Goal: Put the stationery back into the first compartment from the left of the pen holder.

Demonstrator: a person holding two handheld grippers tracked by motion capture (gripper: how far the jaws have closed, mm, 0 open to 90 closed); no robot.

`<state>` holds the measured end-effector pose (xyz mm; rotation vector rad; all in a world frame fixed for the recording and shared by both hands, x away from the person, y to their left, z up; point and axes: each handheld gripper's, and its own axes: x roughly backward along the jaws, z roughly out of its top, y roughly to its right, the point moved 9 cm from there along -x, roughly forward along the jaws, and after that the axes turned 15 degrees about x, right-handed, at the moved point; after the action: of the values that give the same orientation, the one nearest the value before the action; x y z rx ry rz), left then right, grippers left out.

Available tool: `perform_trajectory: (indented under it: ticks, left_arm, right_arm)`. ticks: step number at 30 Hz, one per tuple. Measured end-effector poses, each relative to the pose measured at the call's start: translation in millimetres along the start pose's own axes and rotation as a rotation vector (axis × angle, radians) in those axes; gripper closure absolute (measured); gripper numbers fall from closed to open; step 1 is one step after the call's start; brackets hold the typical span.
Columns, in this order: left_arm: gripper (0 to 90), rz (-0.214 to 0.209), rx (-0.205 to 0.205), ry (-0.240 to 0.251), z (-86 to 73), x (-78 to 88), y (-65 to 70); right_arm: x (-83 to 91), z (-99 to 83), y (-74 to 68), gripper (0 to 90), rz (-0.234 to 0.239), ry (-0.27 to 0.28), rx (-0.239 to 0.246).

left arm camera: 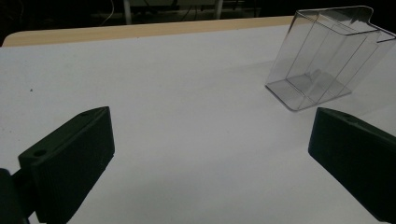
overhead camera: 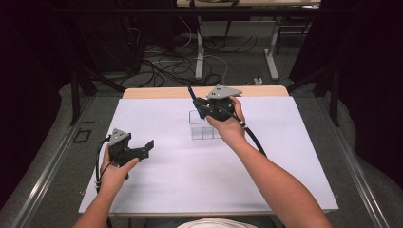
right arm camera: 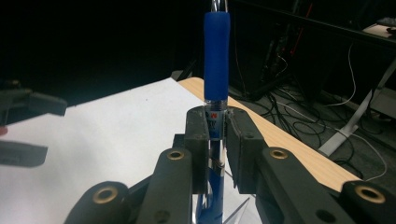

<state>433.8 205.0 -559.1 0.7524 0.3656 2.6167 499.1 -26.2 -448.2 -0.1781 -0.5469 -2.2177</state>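
Jaws of the right gripper (right arm camera: 217, 140) are pressed together on a blue pen (right arm camera: 216, 60), pinching its clear barrel just below the blue rubber grip, which rises straight up between them in the right gripper view. In the high view the right gripper (overhead camera: 203, 108) is held in the right hand (overhead camera: 228, 124) over the far middle of the white table sheet (overhead camera: 199, 166), with the pen (overhead camera: 192, 93) slanting up and away from it, directly above a clear plastic organizer box (overhead camera: 203, 127) that stands on the sheet. Whether the pen's lower end touches the box cannot be told.

The left gripper (overhead camera: 147, 146), held in the left hand (overhead camera: 114, 168) near the left side of the sheet, has its jaws spread wide with nothing between them. In the left gripper view the two black jaws stand well apart at the bottom corners, bare white sheet between them, and the clear box (left arm camera: 322, 58), divided into compartments, sits farther off toward the upper right, near the pale wooden table edge (left arm camera: 140, 30).
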Motion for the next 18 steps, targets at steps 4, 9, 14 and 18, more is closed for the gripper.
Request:
perform_trajectory:
  ticks: [4,9,14,18]
  left_arm:
    - [0.4,0.000,0.000,0.003,0.5,0.3,0.2]
    - [0.4,0.001,-0.002,0.003,0.5,0.3,-0.1]
    - [0.4,0.001,-0.004,0.003,0.4,0.0,-0.3]
    - [0.4,0.001,-0.003,0.003,0.4,0.1,-0.2]
  right_arm:
    - [-5.7,-3.2,3.6,79.5,-0.007,0.011,-0.038]
    - [-13.4,-7.9,6.7,79.5,-0.017,0.021,-0.080]
    - [-20.4,-10.9,9.4,79.5,-0.023,0.037,-0.115]
    - [-26.5,-16.0,10.1,79.5,-0.027,0.037,-0.153]
